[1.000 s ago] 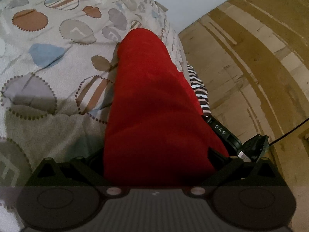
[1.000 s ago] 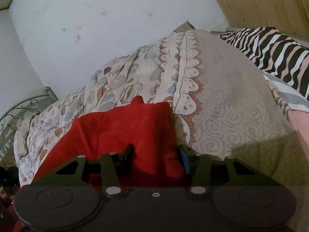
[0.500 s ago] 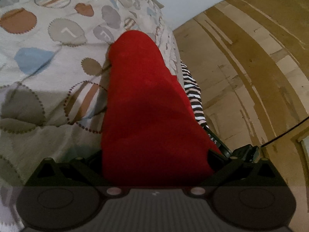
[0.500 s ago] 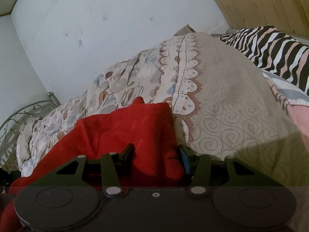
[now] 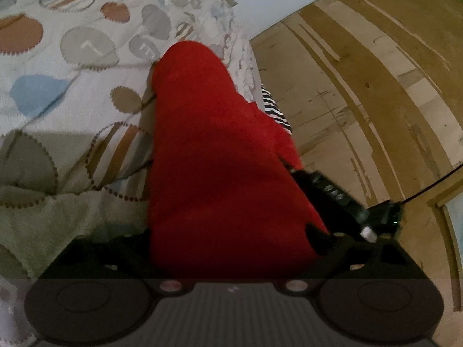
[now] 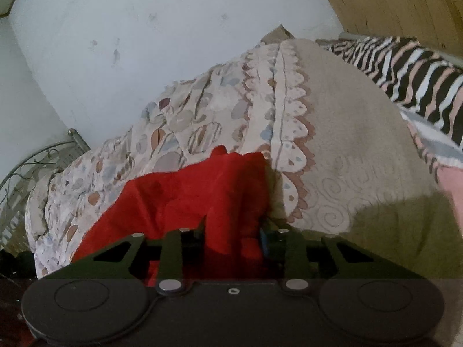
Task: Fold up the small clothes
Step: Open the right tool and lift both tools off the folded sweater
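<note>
A red garment [image 5: 217, 144] lies lengthwise on the patterned bedspread [image 5: 72, 115] and runs back between the fingers of my left gripper [image 5: 231, 231]. Those jaws stand wide and are closing, with the cloth filling the gap and hiding both tips. In the right wrist view the same red garment [image 6: 185, 196] is bunched and lifted off the bedspread [image 6: 347, 144]. My right gripper [image 6: 233, 225] is closing on a fold of it, and the pads pinch the cloth. That other gripper's black body [image 5: 341, 199] shows at the garment's right edge in the left wrist view.
A zebra-striped blanket [image 6: 419, 72] lies at the bed's far right, and a sliver of it [image 5: 275, 110] shows past the garment. Wooden panelling [image 5: 361, 101] rises beyond the bed. A white wall [image 6: 144, 43] and a metal bed frame [image 6: 34, 167] stand to the left.
The right jaws have narrowed onto the red fold and the cloth there has risen a little. The left jaws have drawn in slightly around the garment.
</note>
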### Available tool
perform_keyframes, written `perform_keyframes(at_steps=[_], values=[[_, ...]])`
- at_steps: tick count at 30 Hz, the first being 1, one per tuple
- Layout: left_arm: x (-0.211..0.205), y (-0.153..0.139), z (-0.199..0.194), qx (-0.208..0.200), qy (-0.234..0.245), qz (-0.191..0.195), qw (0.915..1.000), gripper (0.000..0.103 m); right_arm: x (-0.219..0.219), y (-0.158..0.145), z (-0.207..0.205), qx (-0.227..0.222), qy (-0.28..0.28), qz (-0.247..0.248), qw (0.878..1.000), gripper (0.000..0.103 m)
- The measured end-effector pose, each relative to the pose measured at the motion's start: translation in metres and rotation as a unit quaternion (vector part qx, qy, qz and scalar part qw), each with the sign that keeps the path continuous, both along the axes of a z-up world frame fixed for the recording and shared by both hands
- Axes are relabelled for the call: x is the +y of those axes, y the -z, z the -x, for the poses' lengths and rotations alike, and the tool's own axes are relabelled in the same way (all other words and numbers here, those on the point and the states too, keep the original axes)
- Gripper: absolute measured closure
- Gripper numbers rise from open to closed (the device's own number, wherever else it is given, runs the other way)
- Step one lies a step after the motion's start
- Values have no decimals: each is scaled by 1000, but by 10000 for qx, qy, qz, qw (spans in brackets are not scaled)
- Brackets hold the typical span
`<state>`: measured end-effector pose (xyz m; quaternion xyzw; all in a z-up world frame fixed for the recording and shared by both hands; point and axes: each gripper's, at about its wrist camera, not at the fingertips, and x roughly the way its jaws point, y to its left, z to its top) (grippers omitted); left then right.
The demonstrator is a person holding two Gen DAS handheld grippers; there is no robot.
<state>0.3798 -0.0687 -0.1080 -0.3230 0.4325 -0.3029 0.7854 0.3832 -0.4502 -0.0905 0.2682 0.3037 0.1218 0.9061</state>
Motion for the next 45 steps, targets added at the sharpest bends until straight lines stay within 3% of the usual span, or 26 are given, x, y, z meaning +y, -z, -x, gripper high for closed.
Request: perform_keyframes(at_steps=[2,8,19,27,30,33,37,45], values=[[1,-7,3,-91,80,-61,9999,13,2,-13,5,-172,-31,-152,9997,73],[19,-27,16,-253,42,156,9995,15,32,-59,20,-551,-322,194,9978,74],[97,-72,30,-766,-386,-50,9963,15,99,-108,17,-1042,-583,99,9928,75],[166,-77,27,-753,-857,-643,9914,15,172,-92,-27,-794,-762,-399,9931,75],[189,-63,24,-586,-1002,-854,9896,14,201,-75,-45,-487,-830,-469,9943,75],[202,-39,21,-352,-1008,-1234,9866,14,229,-54,-59,-169,-903,-226,9955,77],[218,-14,22,-271,-1008,-890,9905,11,249,-31,-63,-14,-765,434,9961,78],[216,-9,15,-279,-892,-959,9910,7,249,-16,-65,115,-678,719,9950,75]])
